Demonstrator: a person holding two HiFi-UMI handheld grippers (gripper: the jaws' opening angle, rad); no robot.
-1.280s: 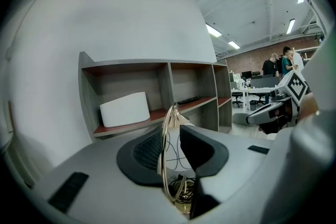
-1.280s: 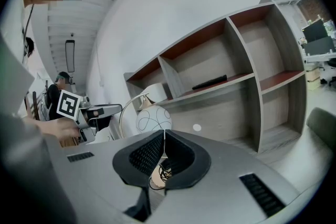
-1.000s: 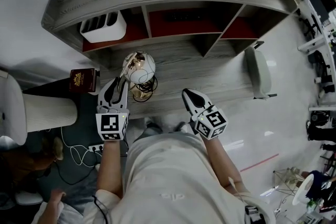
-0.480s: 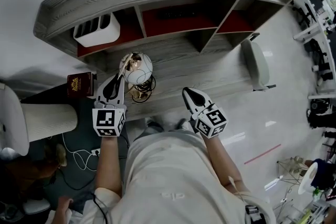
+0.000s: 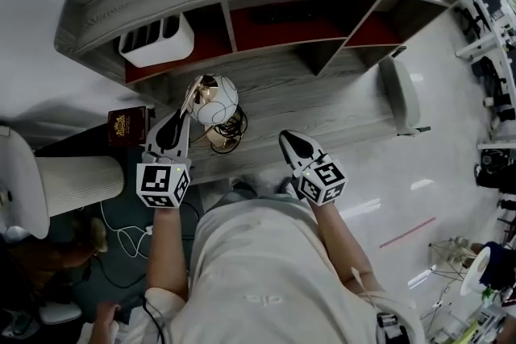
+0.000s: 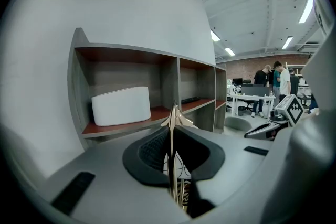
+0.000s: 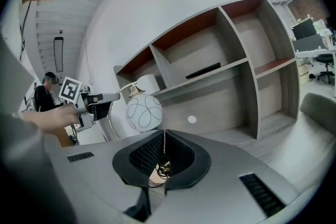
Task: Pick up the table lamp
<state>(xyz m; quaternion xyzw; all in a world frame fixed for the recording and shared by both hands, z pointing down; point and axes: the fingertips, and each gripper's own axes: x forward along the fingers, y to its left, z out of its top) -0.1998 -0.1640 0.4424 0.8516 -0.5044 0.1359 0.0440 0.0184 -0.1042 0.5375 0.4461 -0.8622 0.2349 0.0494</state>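
Note:
The table lamp has a white globe shade (image 5: 216, 98) with thin line patterns, a curved gold arm and a gold base (image 5: 219, 138) with coiled black cord on the grey wooden desk (image 5: 322, 105). My left gripper (image 5: 182, 113) is shut on the gold arm just left of the globe; in the left gripper view the thin gold arm (image 6: 171, 165) is pinched between the dark pads. My right gripper (image 5: 288, 140) hovers shut and empty at the desk's front edge, right of the lamp. In the right gripper view the globe (image 7: 143, 112) is ahead to the left of my right gripper (image 7: 164, 136).
A white box (image 5: 157, 39) sits in the left compartment of the desk's hutch, and a flat dark thing lies in the middle one. A grey chair (image 5: 401, 97) stands at the desk's right. A brown box (image 5: 127, 125) and a white cylinder (image 5: 76, 185) are on the left.
The left gripper stays clamped on the lamp arm and has shifted slightly. The right gripper has sunk a little near the desk edge, still shut.

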